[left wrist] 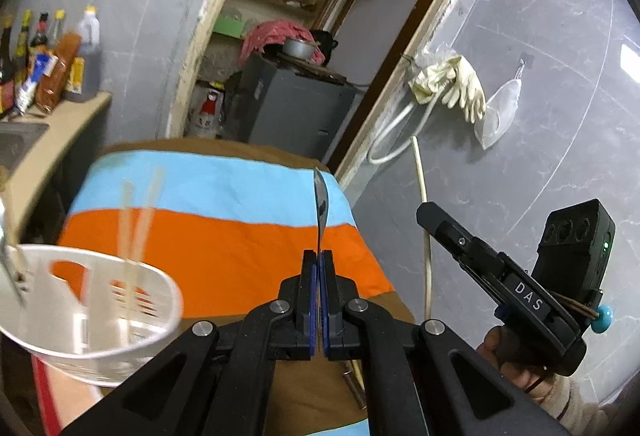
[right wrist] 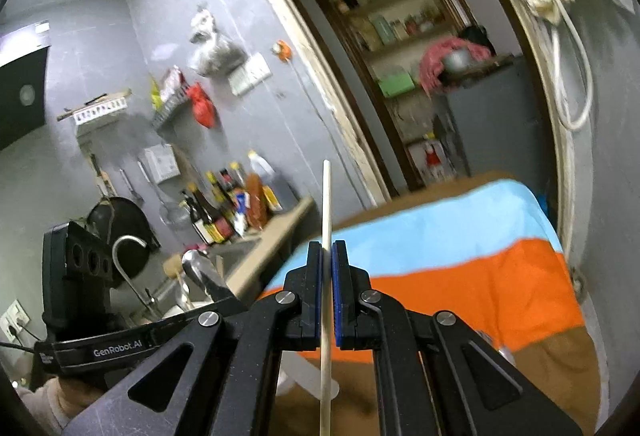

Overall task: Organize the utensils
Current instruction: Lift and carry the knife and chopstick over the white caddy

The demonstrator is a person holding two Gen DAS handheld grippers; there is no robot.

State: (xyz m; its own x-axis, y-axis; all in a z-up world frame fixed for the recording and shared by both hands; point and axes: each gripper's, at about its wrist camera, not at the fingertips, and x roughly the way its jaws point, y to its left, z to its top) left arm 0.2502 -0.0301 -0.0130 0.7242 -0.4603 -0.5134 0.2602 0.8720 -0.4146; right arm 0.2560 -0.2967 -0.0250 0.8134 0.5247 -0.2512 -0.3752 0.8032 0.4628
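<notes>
- Jaws on my left gripper are pressed together on the handle of a slim shiny metal spoon, which stands up edge-on from between the blue pads.
- My right gripper is clamped the same way on a single pale wooden chopstick, which runs through the jaws, sticking up above them and trailing down below.
- From the right wrist view I see the left gripper off to the lower left with the spoon's bowl shining at its tip.
- From the left wrist view the right gripper's black body sits to the right, a hand wrapped round its grip.
- Lower left of the left gripper sits a white slotted plastic utensil holder; two more pale chopsticks stand in it, and what I take for a metal utensil leans at its left rim, too blurred to name.
- Under both grippers is a table covered with a brown, light-blue and orange striped cloth.
- Further out: a counter lined with dark sauce bottles and cream rubber gloves hanging on the grey wall.
</notes>
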